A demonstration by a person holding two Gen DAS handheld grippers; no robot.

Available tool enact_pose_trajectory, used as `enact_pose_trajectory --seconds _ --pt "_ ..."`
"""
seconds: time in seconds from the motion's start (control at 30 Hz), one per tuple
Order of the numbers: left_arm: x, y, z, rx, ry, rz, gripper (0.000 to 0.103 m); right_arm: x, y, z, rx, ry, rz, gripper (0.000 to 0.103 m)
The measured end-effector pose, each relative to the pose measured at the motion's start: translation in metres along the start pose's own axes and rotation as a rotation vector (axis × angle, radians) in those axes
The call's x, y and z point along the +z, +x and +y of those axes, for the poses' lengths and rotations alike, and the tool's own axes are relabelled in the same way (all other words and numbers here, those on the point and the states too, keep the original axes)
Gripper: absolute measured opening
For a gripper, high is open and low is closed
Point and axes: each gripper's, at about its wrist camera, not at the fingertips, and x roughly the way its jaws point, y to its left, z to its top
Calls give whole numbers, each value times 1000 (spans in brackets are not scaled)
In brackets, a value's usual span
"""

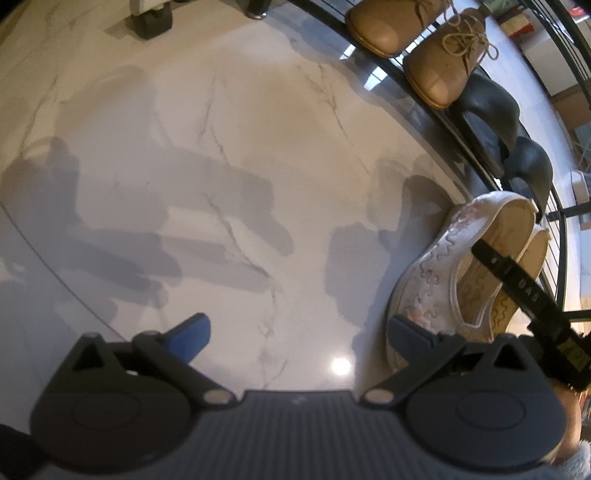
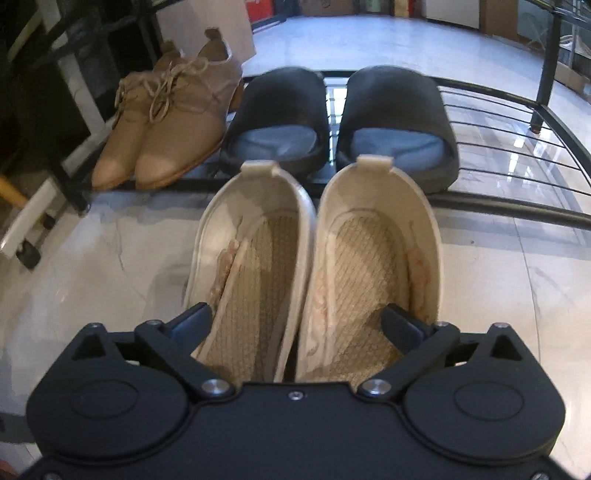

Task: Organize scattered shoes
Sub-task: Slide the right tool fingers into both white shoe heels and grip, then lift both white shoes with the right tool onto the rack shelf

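A pair of white embroidered slip-on shoes (image 2: pixel 314 266) sits side by side on the marble floor, heels toward the black wire shoe rack (image 2: pixel 517 122). My right gripper (image 2: pixel 299 328) is open, one finger in the left shoe and one in the right shoe. Tan lace-up shoes (image 2: pixel 166 122) and black slippers (image 2: pixel 340 110) stand on the rack. My left gripper (image 1: pixel 299 332) is open and empty over bare floor. In the left wrist view the white shoes (image 1: pixel 454 266) lie to its right, with a right gripper finger (image 1: pixel 517 280) in them.
The rack's front rail (image 2: pixel 480 203) runs just beyond the white shoes' heels. A white wheeled cart (image 2: pixel 26 229) stands at the left. Cardboard boxes (image 2: pixel 498 18) stand beyond the rack. Marble floor (image 1: pixel 221 147) spreads left of the shoes.
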Motion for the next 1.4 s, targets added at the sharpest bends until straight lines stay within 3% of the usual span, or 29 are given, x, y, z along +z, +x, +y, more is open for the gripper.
enact_pose_trajectory --seconds 0.13,0.37,0.53,0.6,0.67,0.87,1.07,1.4 --pt "0 1 1 -4 -5 11 102 7 4 -1 -13 -39 -27 84" --pt "2 5 1 8 -5 13 102 21 14 5 -65 -98 -98 55" --pt "2 8 1 15 -5 16 102 23 18 9 -106 -129 -152 48" --pt "2 9 0 18 -4 17 102 24 19 8 -120 -106 -173 41" --pt "2 9 1 18 -6 18 102 24 19 11 -128 -115 -184 19" --pt "4 10 6 16 -27 29 102 17 13 23 -187 -180 -216 13" --pt "5 9 8 13 -41 20 102 5 -22 28 -211 -191 -322 13" --pt "1 3 9 -17 -58 11 102 15 -143 22 -268 -27 -624 13"
